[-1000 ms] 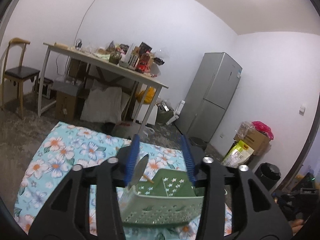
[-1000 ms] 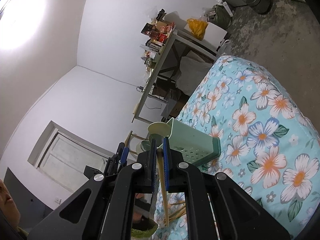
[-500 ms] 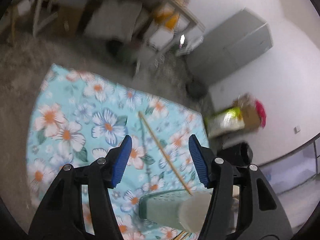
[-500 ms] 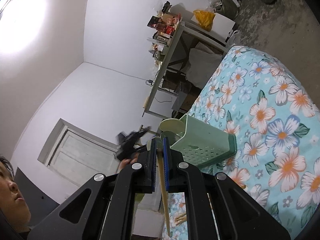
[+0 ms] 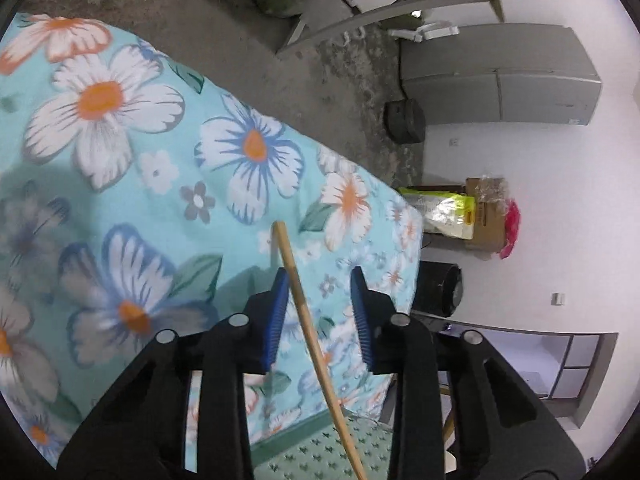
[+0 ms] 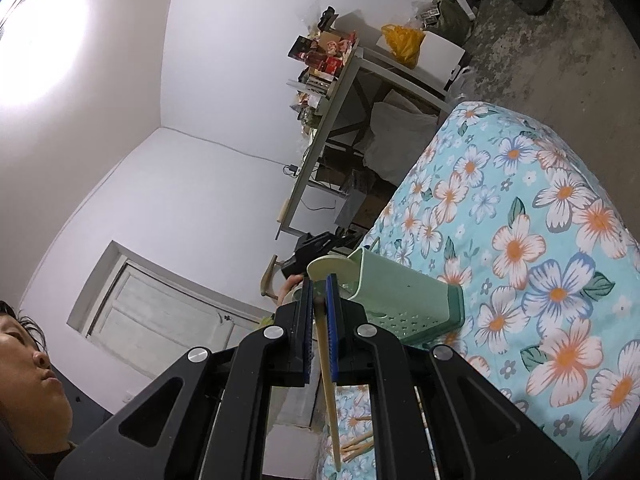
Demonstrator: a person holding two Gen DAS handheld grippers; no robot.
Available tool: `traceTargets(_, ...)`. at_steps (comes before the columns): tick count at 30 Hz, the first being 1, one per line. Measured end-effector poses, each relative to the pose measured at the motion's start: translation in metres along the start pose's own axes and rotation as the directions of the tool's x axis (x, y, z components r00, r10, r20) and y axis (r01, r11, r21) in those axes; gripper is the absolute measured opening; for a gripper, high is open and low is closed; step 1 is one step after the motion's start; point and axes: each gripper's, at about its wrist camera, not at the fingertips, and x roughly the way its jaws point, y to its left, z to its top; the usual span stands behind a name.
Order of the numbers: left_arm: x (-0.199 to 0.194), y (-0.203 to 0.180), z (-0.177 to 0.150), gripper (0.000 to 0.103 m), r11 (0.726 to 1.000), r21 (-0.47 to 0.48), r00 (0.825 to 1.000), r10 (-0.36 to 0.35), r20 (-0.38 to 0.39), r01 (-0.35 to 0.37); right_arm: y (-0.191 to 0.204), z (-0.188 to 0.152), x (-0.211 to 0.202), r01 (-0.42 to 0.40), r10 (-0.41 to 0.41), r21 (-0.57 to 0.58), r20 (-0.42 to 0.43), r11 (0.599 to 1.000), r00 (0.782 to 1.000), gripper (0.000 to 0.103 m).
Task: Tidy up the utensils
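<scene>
My right gripper is shut on a wooden chopstick, which hangs down between its fingers. Just beyond it stands a green perforated utensil holder with a pale spoon in it, on the floral cloth. My left gripper is open over the floral cloth. A wooden chopstick runs up between its blue pads, near the left one, apparently untouched. The holder's green wall shows at the bottom of the left wrist view.
More chopsticks lie on the cloth below my right gripper. A cluttered table stands beyond the cloth. A grey fridge, a dark bin and bags stand on the floor past the cloth's edge.
My left gripper has swung away from the holder and tilted down over the cloth, closing in on the chopstick now between its pads. My right gripper has kept its chopstick and shifted slightly.
</scene>
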Motion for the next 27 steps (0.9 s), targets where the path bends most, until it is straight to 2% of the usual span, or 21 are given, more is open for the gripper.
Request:
traceTargets(5,0.018,0.013,0.01,0.013,0.998,-0.034,0.999,0.044,-0.016,-0.044,-0.002,0.002,0.002,0.009,-0.009,0.001,-0.003,1.0,1.0,0.007)
traceTargets(11,0.019,0.024,0.016,0.008,0.999,-0.052,1.0,0.015,0.012,-0.014,-0.005,0.002,0.002,0.02,-0.02,0.01,-0.001,1.0,1.0,0.007)
traceTargets(14,0.009,0.02,0.015,0.008,1.0,-0.025,0.998,0.001,0.07,0.001,-0.007,0.001,0.001,0.023,-0.023,0.015,-0.001,1.0,1.0,0.007)
traceTargets(17,-0.009,0.006,0.011,0.007,0.999,0.023,0.988,-0.04,0.15,0.037,-0.005,0.0,0.0,0.025,-0.025,0.008,-0.001,1.0,1.0,0.007)
traceTargets(19,-0.032,-0.011,0.003,0.007,0.995,0.084,0.972,-0.072,0.225,0.055,-0.003,-0.001,0.0,0.024,-0.024,0.004,-0.002,1.0,1.0,0.007)
traceTargets(22,-0.063,-0.035,-0.013,0.006,0.981,0.175,0.945,-0.133,0.299,0.083,0.0,-0.002,-0.001,0.014,-0.014,-0.001,-0.004,1.0,1.0,0.007)
traceTargets(25,-0.104,-0.074,-0.048,0.005,0.936,0.346,0.906,-0.203,0.373,0.067,0.004,-0.004,-0.002,0.011,-0.011,-0.01,-0.004,1.0,1.0,0.007)
traceTargets(27,-0.123,-0.092,-0.072,0.005,0.904,0.426,0.885,-0.232,0.405,0.042,0.006,-0.004,-0.003,0.007,-0.007,-0.016,-0.004,1.0,1.0,0.007)
